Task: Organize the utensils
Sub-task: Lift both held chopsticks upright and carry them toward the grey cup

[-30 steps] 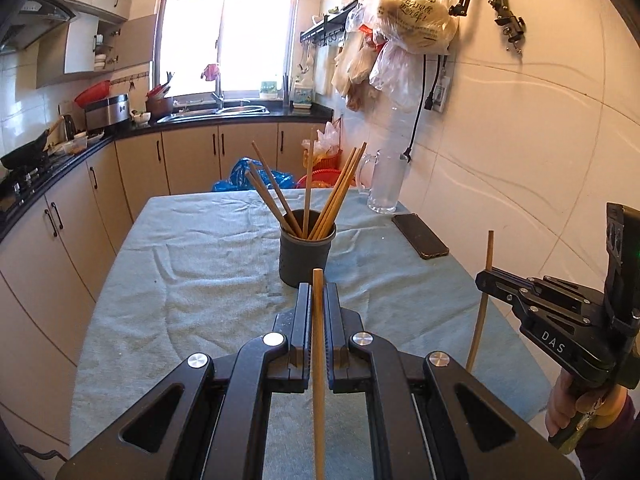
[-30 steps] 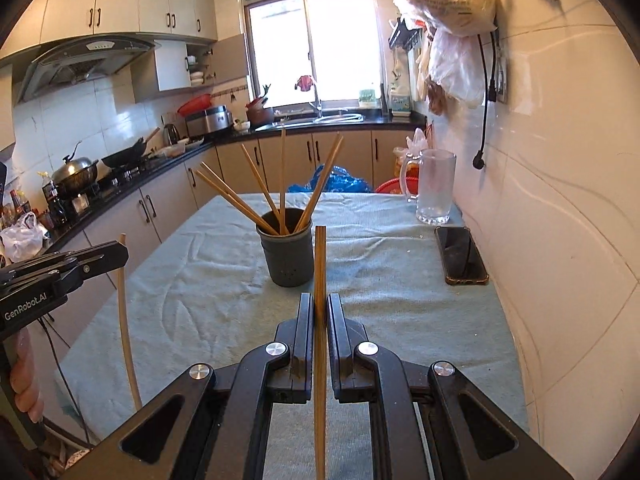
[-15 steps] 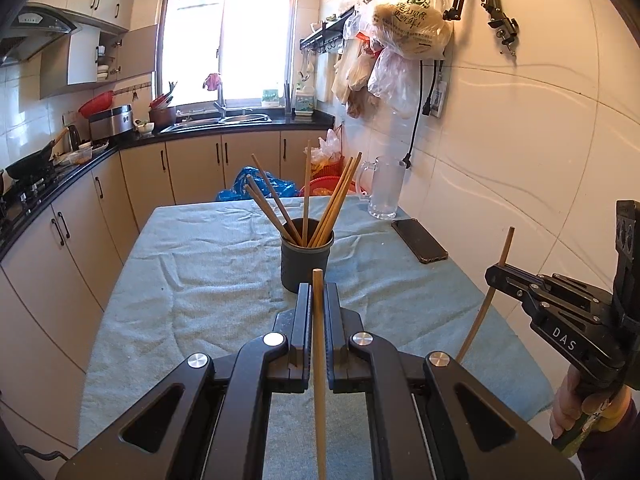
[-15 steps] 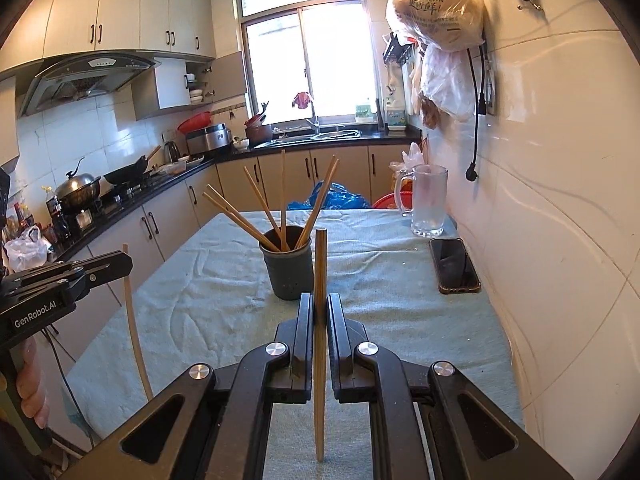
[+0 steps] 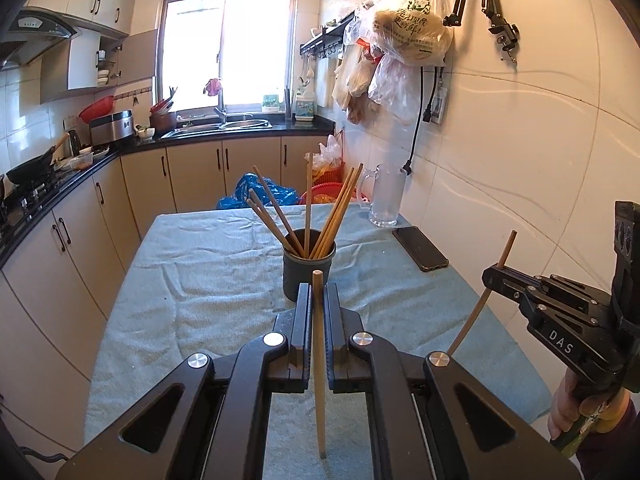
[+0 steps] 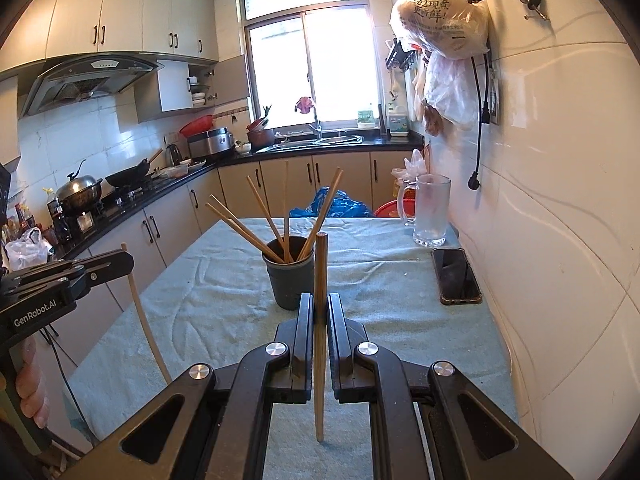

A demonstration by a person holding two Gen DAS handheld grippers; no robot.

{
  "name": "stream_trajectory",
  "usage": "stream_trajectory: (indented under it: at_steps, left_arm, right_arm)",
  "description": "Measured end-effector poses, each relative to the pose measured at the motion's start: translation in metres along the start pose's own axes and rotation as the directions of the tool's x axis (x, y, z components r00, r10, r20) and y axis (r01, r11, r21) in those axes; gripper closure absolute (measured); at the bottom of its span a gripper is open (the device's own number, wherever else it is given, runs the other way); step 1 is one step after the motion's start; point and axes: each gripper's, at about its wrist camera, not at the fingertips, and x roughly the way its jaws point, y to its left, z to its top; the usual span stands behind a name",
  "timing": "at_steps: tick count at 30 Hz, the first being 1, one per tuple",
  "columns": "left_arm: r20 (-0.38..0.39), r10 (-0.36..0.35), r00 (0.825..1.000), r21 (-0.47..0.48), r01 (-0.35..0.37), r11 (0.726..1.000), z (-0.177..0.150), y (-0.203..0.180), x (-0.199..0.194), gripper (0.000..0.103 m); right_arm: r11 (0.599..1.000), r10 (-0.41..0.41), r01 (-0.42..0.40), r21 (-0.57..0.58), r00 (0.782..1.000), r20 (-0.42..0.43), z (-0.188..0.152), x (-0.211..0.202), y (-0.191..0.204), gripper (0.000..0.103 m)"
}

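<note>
A dark cup (image 5: pixel 307 269) (image 6: pixel 290 276) with several wooden chopsticks stands mid-table on the blue-green cloth. My left gripper (image 5: pixel 318 294) is shut on one chopstick (image 5: pixel 319 368), held upright just short of the cup. My right gripper (image 6: pixel 320 304) is shut on another chopstick (image 6: pixel 320 340), also upright before the cup. In the left wrist view the right gripper (image 5: pixel 494 274) shows at the right edge with its tilted chopstick (image 5: pixel 480 312). The right wrist view has the left gripper (image 6: pixel 124 258) at its left edge, its chopstick (image 6: pixel 144 328) hanging below.
A glass mug (image 6: pixel 431 210) and a black phone (image 6: pixel 456 276) lie along the table's right side by the tiled wall. Kitchen cabinets and a stove counter (image 6: pixel 132 196) run along the left. Bags (image 5: pixel 404 36) hang from the wall rack.
Both views have tipped upward a little. The right gripper's chopstick has tilted from upright to leaning right, as the left wrist view shows.
</note>
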Motion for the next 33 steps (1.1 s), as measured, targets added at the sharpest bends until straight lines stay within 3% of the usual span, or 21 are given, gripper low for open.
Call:
stream_trajectory:
  at_steps: [12,33]
  left_arm:
    - [0.006,0.003,1.0,0.014,-0.003,1.0,0.011,0.0,0.004,0.098]
    - [0.018,-0.047,0.999,0.041,0.046,0.998,0.063,-0.001,0.019,0.098]
  right_arm:
    - [1.0,0.005,-0.005,0.0,1.0,-0.004,0.005,0.006,0.001,0.096]
    - [0.999,0.008,-0.008,0.042,1.0,-0.008,0.047,0.03,-0.02,0.096]
